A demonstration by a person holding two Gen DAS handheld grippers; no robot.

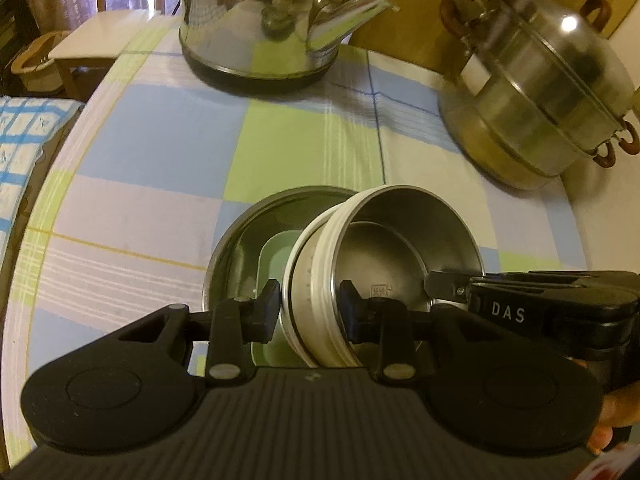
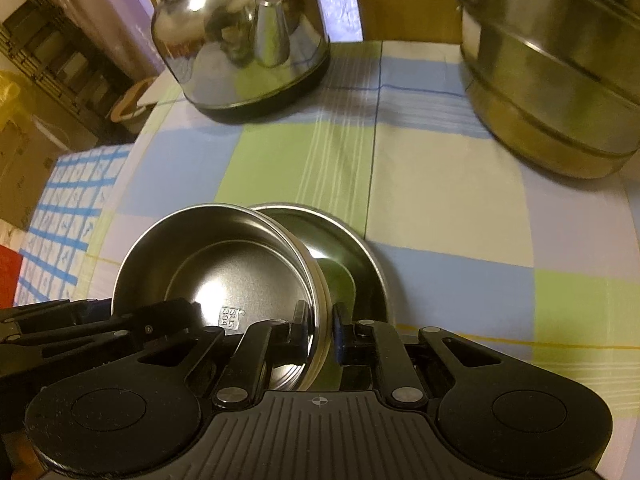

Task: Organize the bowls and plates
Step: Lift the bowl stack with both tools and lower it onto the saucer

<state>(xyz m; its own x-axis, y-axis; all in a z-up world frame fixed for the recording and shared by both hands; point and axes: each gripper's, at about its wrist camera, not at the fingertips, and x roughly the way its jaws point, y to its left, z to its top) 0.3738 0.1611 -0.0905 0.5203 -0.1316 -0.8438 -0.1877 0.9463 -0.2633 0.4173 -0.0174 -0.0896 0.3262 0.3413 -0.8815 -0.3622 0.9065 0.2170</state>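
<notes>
Left gripper [image 1: 309,312] and right gripper [image 2: 320,332], both clamped across the rim wall of one tilted steel bowl [image 1: 400,256] (mouth turned rightward of the left fingers), hold it just over a steel plate [image 2: 344,256] lying directly beneath both fingertips.

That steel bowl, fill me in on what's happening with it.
A person with two handheld grippers is holding the white-sided steel bowl tilted, above a larger steel bowl that has a pale green dish in it. The left gripper pinches the wall on one side of the bowl, and the right gripper pinches the wall on the other side. A kettle and a stacked steamer pot stand farther back on the checked tablecloth.
</notes>
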